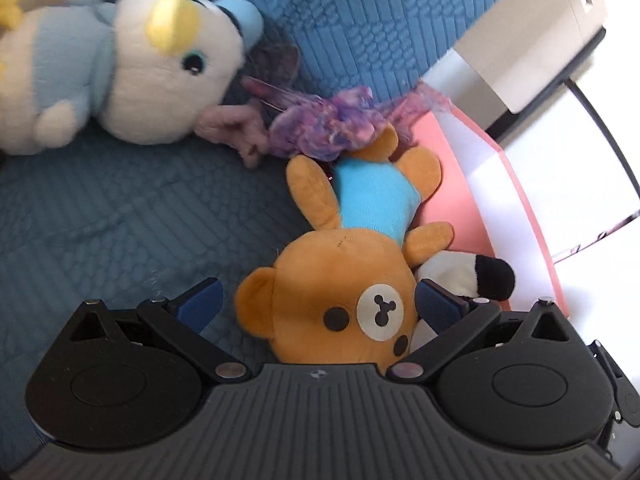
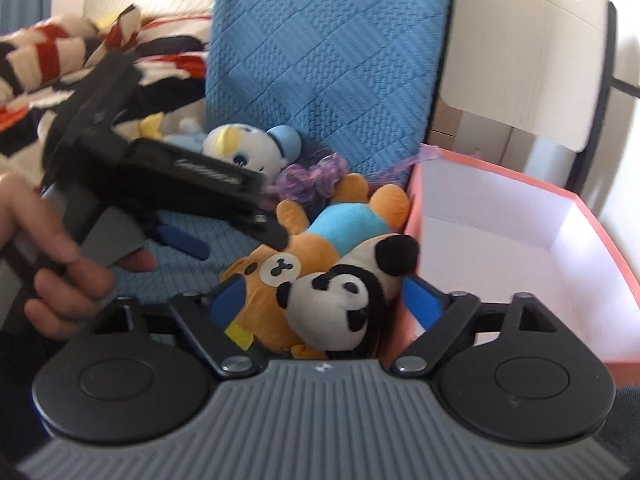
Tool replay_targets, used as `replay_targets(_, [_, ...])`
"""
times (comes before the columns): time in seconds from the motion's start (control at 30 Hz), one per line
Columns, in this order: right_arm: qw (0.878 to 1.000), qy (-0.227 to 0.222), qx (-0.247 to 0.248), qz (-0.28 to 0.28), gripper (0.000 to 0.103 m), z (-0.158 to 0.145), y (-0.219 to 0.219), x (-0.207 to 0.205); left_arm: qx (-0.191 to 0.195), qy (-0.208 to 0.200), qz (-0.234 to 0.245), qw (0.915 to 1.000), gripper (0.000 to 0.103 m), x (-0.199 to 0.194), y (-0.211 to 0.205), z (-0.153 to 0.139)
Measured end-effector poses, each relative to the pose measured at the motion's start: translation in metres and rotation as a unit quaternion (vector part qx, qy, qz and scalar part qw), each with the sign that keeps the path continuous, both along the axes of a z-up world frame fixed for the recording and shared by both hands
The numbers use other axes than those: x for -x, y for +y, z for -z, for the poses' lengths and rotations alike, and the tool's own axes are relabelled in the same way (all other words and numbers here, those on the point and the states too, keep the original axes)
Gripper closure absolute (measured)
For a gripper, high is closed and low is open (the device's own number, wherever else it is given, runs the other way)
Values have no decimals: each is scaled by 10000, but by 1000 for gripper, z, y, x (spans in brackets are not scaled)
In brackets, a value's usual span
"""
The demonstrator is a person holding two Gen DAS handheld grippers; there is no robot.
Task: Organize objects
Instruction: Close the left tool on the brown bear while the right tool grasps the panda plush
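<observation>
The left tongs (image 1: pixel 318 300) stand apart, their blue pads on either side of the bear's (image 1: pixel 340 300) head without pressing it; the left pad has a clear gap to the ear, and the right pad sits just beside the cheek, whether touching I cannot tell. The bear lies on its back on the blue quilt (image 1: pixel 100 220), head toward the tongs, its blue shirt and legs pointing away. Beyond its feet lies a purple fluffy toy (image 1: pixel 324 128), and farther left of that a white and blue plush (image 1: pixel 120 68) on its side. To the right of the tongs, tucked against the bear's cheek, lies the panda (image 1: pixel 468 276), and past it the pink box (image 1: pixel 488 184) with a white inside.

The right tongs (image 2: pixel 328 300) are also apart, spread around the panda's (image 2: pixel 340 300) head, with gaps showing at both pads. The panda rests on top of the bear (image 2: pixel 280 268), just left of the box (image 2: pixel 520 240) wall. A hand (image 2: pixel 48 272) grips the left tool up and to the left of the right tongs. A striped cloth (image 2: pixel 60 56) lies far behind.
</observation>
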State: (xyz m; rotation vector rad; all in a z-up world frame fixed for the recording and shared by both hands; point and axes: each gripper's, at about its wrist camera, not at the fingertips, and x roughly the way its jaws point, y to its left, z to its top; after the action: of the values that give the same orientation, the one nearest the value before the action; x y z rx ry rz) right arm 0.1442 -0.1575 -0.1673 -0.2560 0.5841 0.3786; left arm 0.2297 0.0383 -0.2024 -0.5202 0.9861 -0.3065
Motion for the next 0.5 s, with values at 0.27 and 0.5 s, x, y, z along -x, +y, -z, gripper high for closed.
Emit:
replay_targets(0.27, [9975,-98,652,-239,31,12,19,-1,-256,-53,585,9979,0,-18,-23,13])
replay_targets(0.5, [9940,-88,1084,-151,38,20,25,-6,-309,3,868,9957,0,-33,-34,21])
